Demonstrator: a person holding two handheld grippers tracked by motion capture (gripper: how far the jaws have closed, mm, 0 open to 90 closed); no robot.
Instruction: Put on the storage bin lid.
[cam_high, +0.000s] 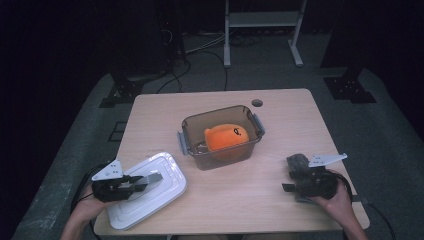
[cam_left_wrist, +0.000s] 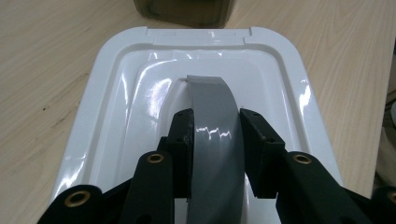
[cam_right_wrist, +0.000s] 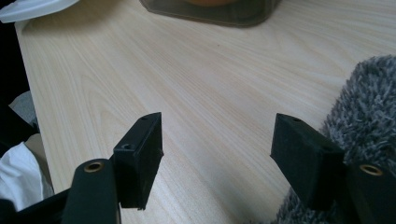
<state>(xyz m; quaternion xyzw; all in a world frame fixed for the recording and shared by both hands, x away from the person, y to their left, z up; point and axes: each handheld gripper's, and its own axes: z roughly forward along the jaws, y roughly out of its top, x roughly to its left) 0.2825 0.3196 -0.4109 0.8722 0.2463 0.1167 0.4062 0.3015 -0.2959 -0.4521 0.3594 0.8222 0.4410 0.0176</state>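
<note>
Left gripper view, glossy white lid (cam_left_wrist: 116, 116), arched grey handle (cam_left_wrist: 217, 140)

One lid (cam_high: 150, 187), one container (cam_high: 221, 136), one orange toy (cam_high: 226, 136).

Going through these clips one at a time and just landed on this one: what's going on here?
A person works at a wooden table with a gripper in each hand. The left gripper is closed on the grey handle of a white container lid, which sits near the table's front left corner. The matching clear storage box stands open mid-table with an orange plush toy inside. The right gripper is open with nothing between its jaws, beside a grey fuzzy object on the right.
</note>
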